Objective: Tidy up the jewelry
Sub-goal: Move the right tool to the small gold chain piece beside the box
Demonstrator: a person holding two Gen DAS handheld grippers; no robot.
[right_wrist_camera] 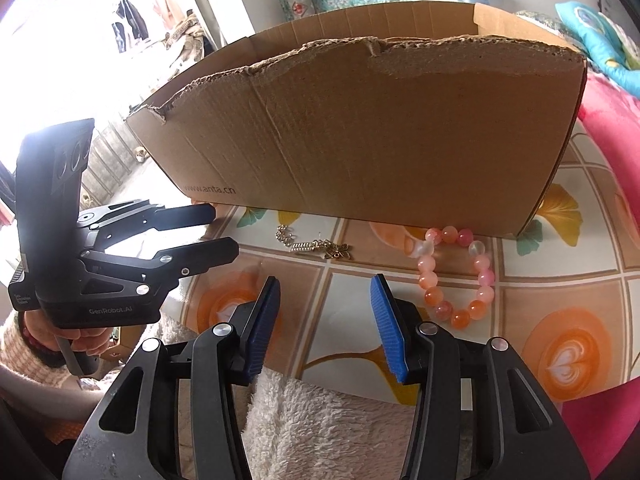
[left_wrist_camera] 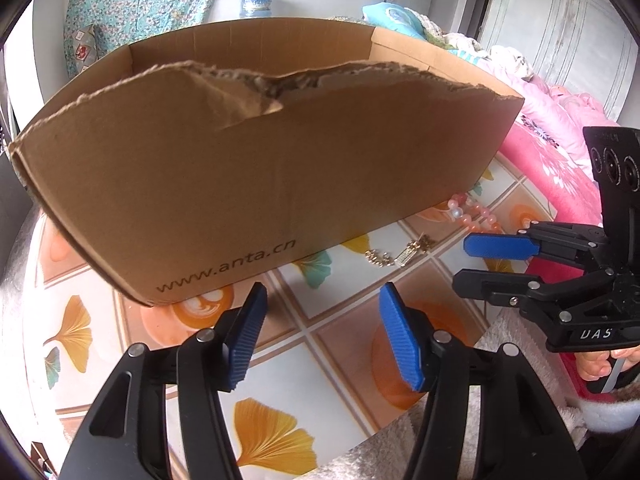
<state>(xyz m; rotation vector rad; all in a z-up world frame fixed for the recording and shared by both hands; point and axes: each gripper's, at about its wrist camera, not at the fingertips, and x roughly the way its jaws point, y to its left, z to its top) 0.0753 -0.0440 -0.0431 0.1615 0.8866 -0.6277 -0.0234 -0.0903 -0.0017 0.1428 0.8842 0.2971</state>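
A brown cardboard box with a torn top edge stands on the patterned table; it also shows in the right wrist view. A pink and orange bead bracelet lies flat in front of the box's right end, and shows partly in the left wrist view. A gold chain with a small charm lies left of it, also in the left wrist view. My left gripper is open and empty above the table before the box. My right gripper is open and empty, short of the chain and bracelet.
The round table has a tiled ginkgo-leaf and coffee pattern. A fluffy white sleeve covers its near edge. Pink bedding lies to the right. A blue water jug stands behind the box.
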